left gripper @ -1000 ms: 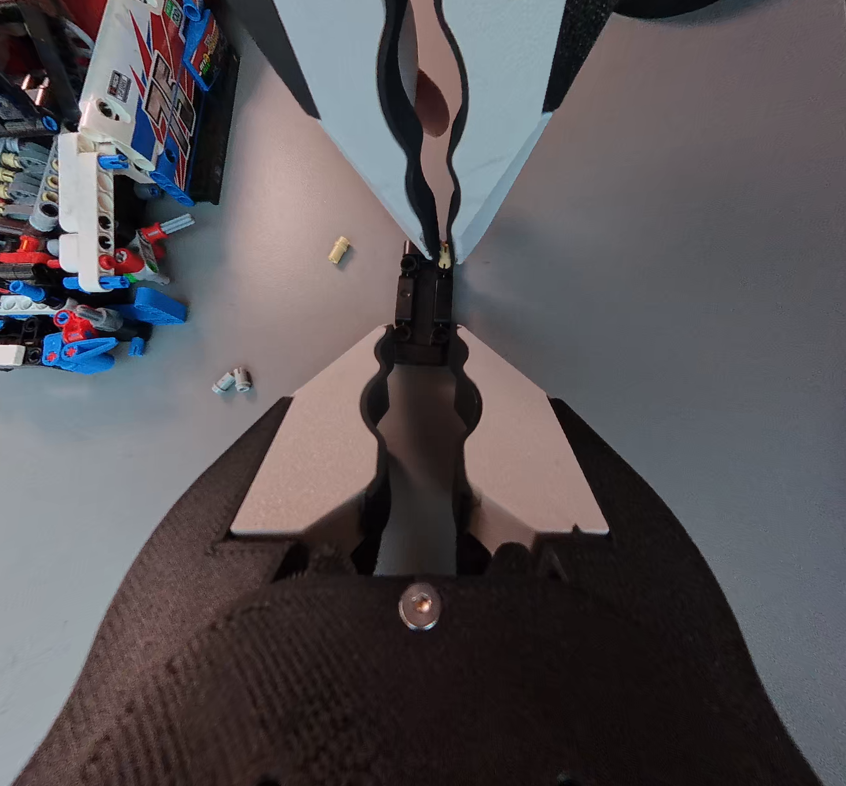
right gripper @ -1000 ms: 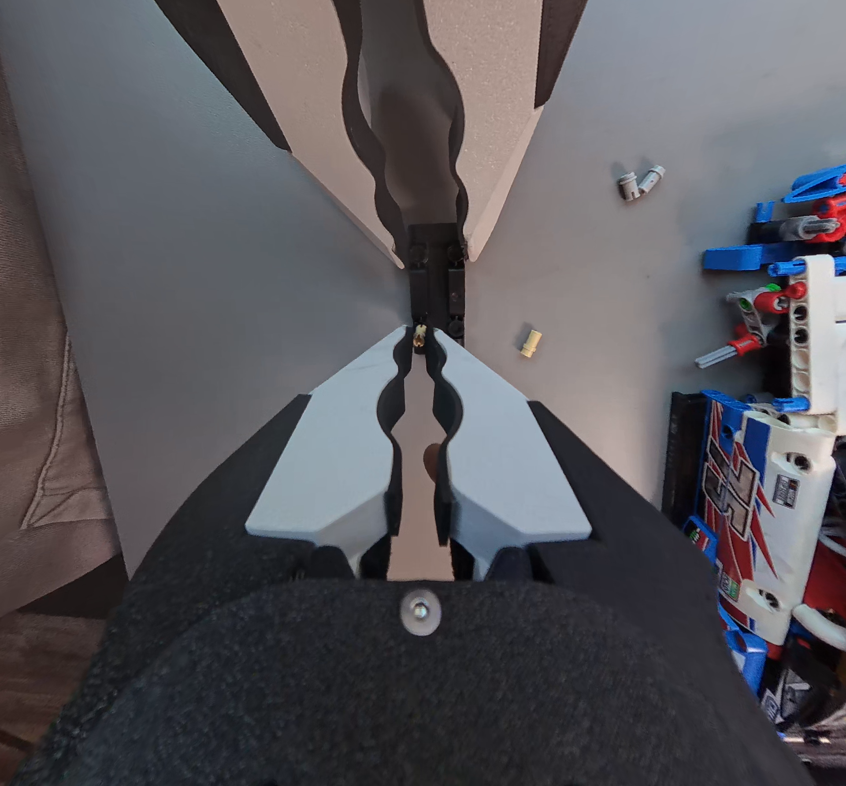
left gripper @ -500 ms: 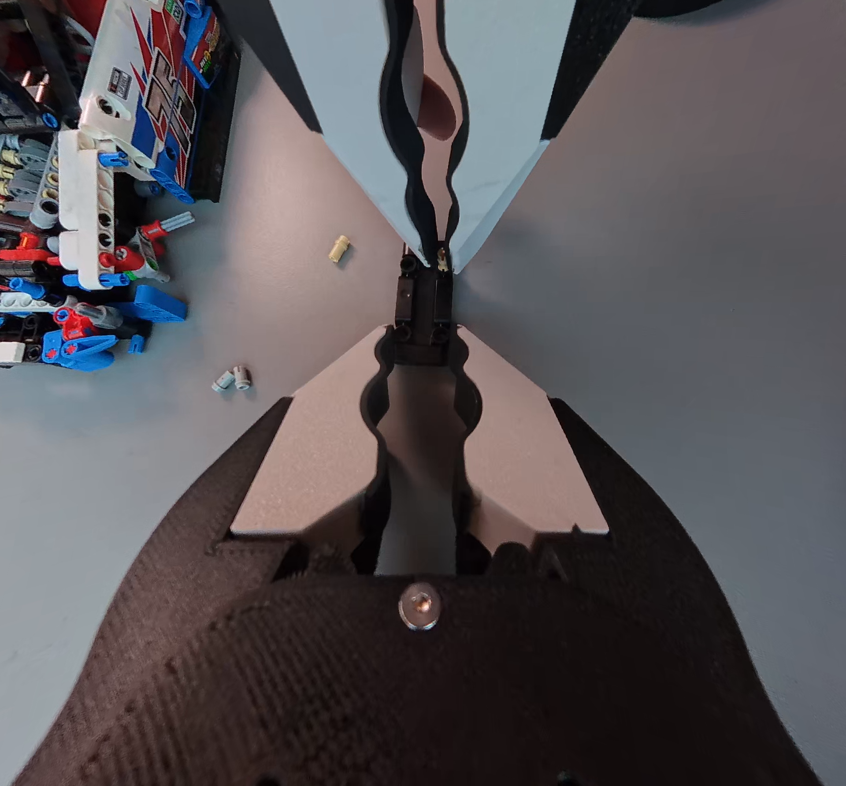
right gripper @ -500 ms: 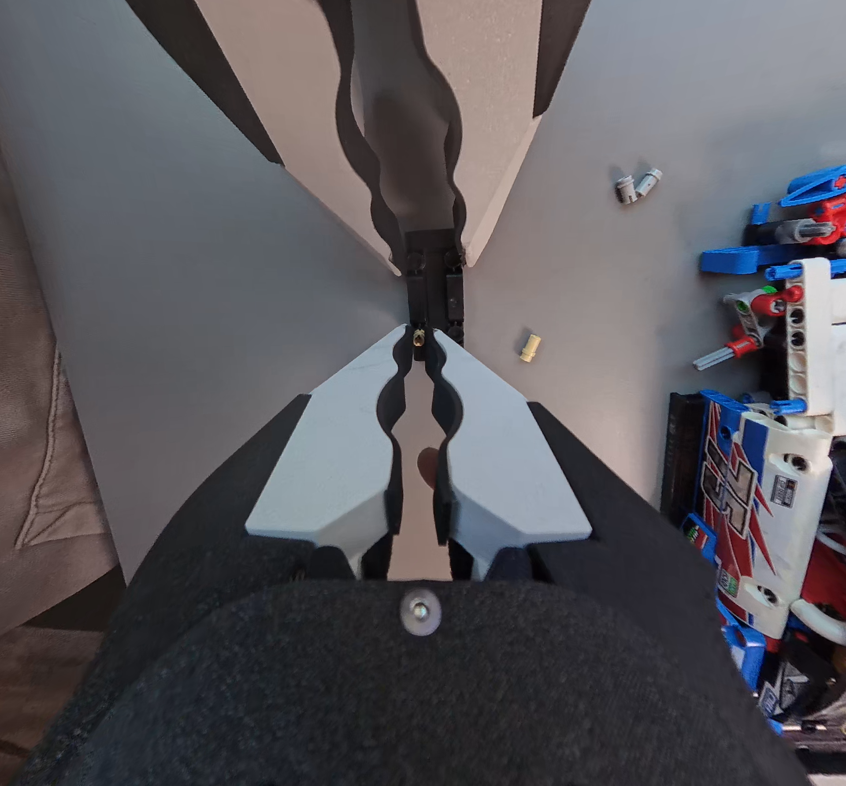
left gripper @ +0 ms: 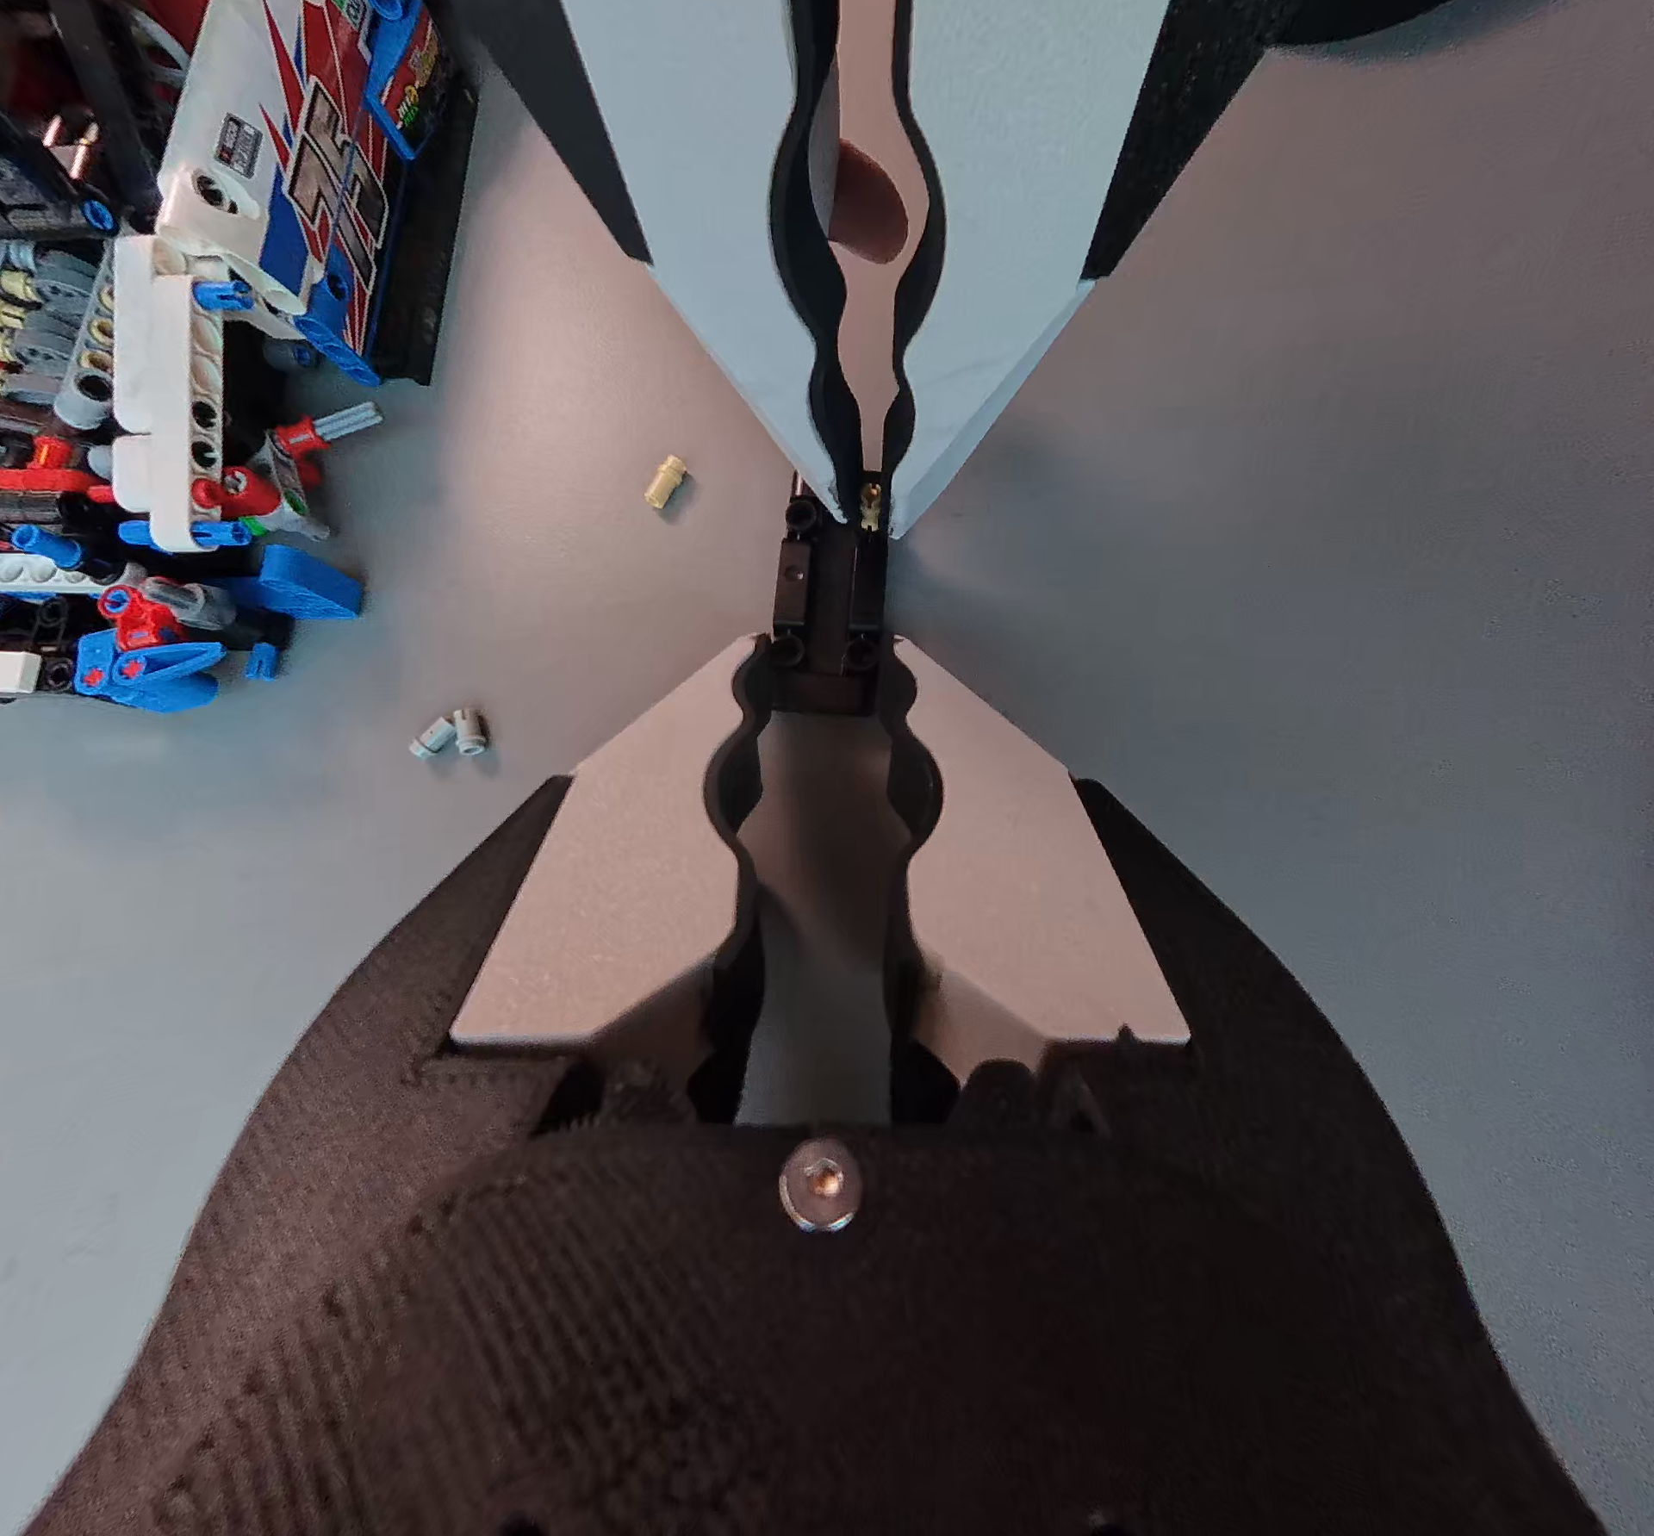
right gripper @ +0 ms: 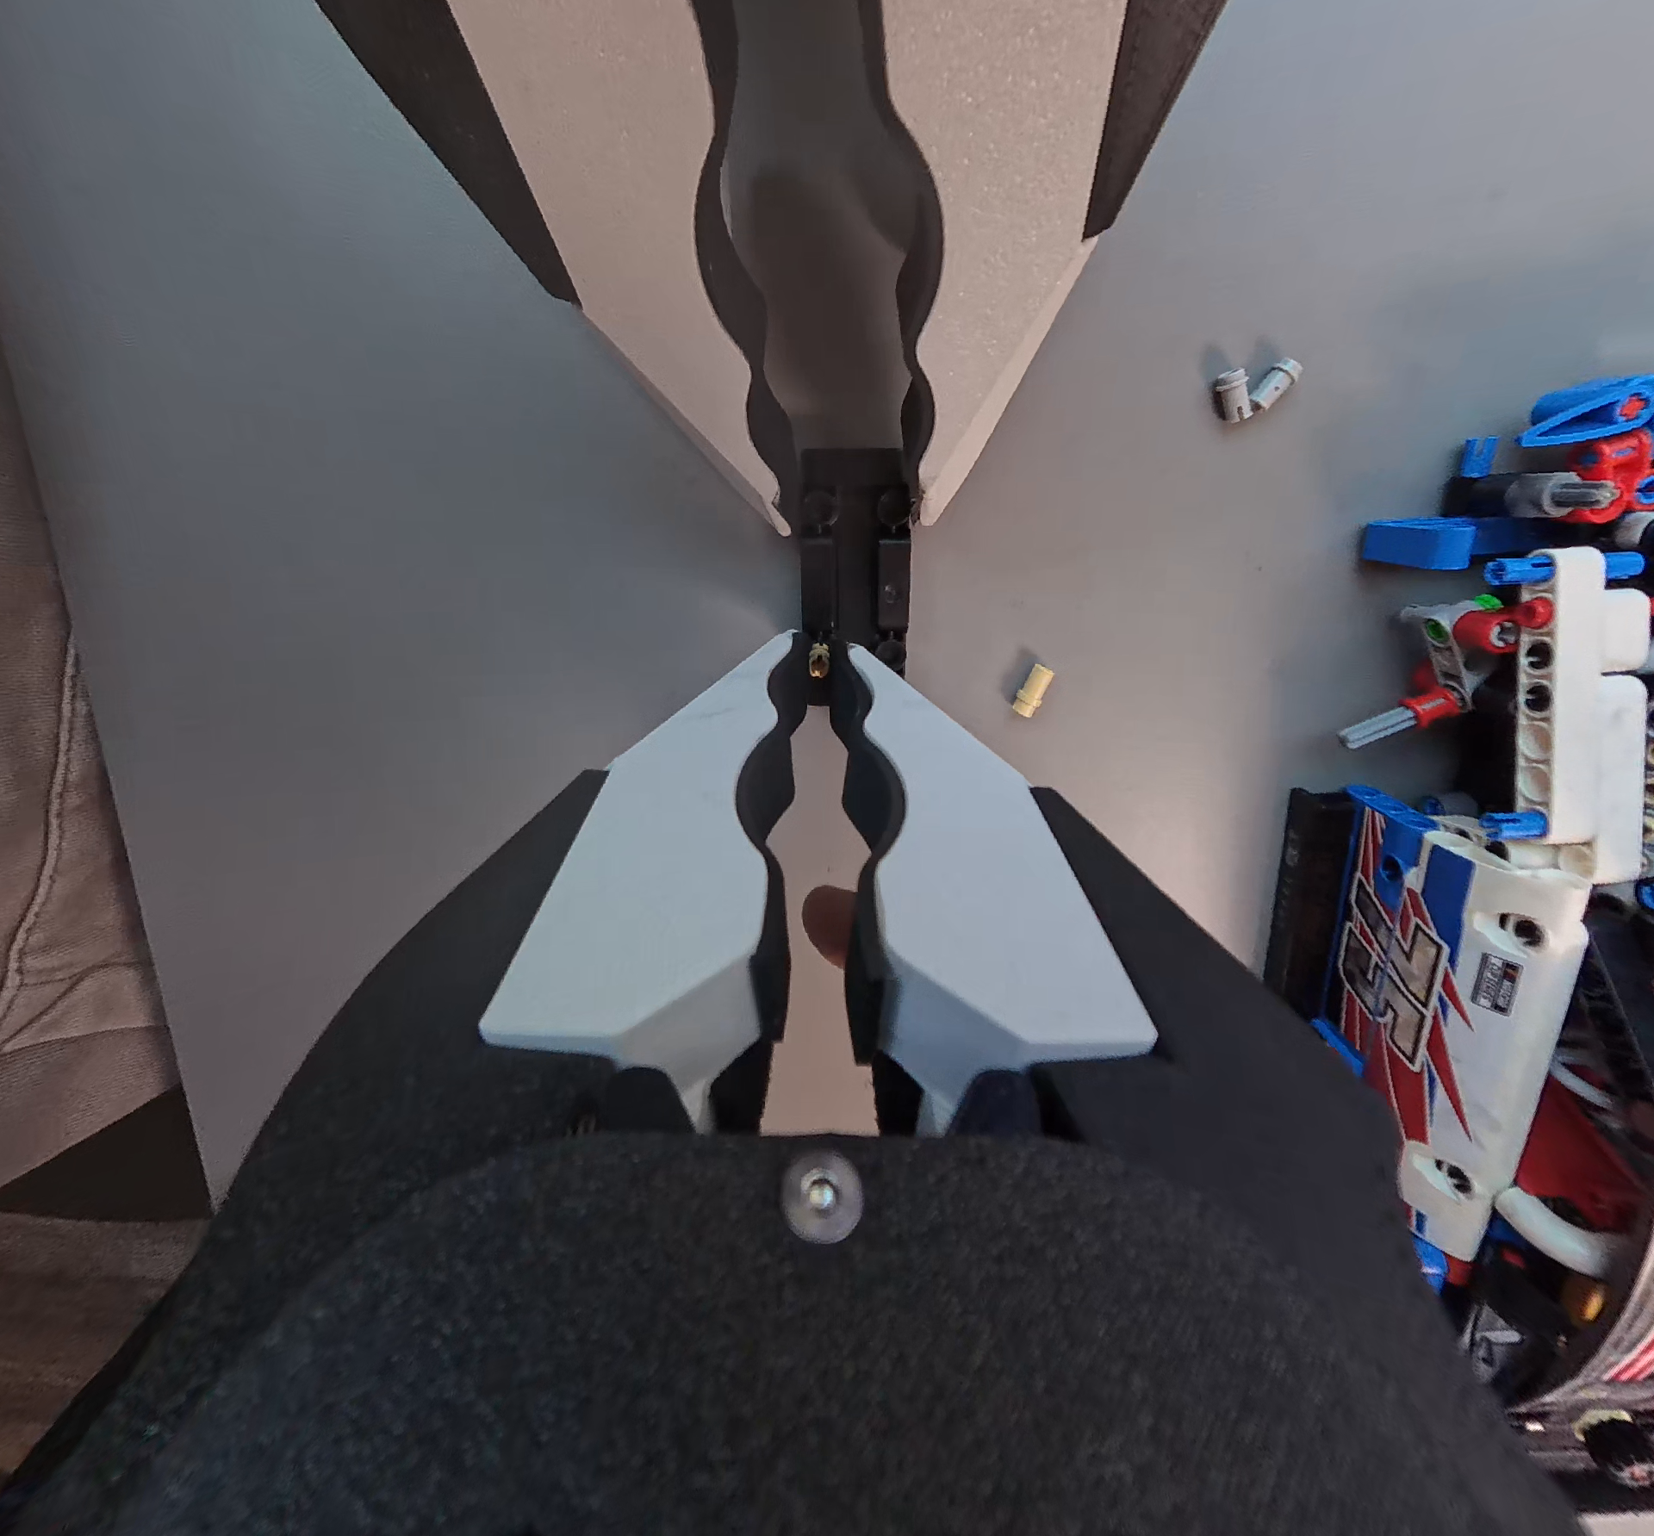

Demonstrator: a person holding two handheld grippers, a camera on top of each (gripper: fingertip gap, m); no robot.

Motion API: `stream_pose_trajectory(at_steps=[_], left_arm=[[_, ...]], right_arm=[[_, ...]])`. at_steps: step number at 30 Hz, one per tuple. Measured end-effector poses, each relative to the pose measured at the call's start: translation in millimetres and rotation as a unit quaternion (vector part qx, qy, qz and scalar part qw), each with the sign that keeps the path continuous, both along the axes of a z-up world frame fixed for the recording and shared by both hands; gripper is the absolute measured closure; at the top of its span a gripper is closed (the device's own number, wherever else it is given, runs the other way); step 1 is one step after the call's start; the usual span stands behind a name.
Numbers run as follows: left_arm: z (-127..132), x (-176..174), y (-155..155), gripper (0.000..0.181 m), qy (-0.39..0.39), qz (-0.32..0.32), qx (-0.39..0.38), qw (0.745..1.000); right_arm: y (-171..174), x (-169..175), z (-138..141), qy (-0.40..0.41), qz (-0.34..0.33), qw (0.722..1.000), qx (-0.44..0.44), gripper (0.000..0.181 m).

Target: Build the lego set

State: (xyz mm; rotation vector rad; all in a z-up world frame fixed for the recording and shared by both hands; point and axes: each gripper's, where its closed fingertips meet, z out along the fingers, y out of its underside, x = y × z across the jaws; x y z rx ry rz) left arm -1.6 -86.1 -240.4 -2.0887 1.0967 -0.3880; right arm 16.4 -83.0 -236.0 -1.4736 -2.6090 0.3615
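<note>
On the grey table point(left gripper: 1342, 687) I see the big white, red and blue lego model point(right gripper: 1477, 911), and well apart from it my left gripper point(left gripper: 819, 670) is clamped on a black lego assembly point(left gripper: 828, 589). My right gripper point(right gripper: 819, 665) pinches a small tan pin point(right gripper: 818, 662) touching that assembly's end, and between the assembly and the model lie a loose tan pin point(right gripper: 1032, 689) and two grey pins point(right gripper: 1253, 392)

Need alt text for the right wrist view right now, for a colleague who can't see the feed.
The right gripper, pale blue fingers shut on a tiny tan pin, meets a black beam assembly held by the beige-fingered left gripper opposite. On the grey table lie a loose tan peg, two grey connectors and a white-blue-red model car at right.
</note>
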Motion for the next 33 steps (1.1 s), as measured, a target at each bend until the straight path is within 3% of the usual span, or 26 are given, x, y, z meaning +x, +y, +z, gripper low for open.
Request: stream_pose_trajectory(at_steps=[11,18,21,23,27,33], left_arm=[[0,2,0,0.160,-0.004,0.005,0.000,1.000],[0,1,0,0.160,-0.008,-0.001,-0.001,1.000],[0,1,0,0.160,-0.007,-0.002,0.000,1.000],[0,-1,0,0.160,-0.005,0.000,0.000,1.000],[0,-1,1,0.160,-0.008,-0.002,-0.003,1.000],[0,-1,1,0.160,-0.008,0.001,-0.001,1.000]], right_arm=[[0,1,-4,0.040,0.027,0.999,0.022,0.180],[0,1,-5,0.020,0.002,1.000,-0.003,0.180],[-1,1,-3,0.064,0.010,0.998,0.002,0.178],[-5,3,-2,0.086,-0.001,0.996,-0.012,0.157],[-2,-1,9,0.145,-0.035,0.988,-0.024,0.167],[1,-1,4,0.135,-0.050,0.989,-0.030,0.181]])
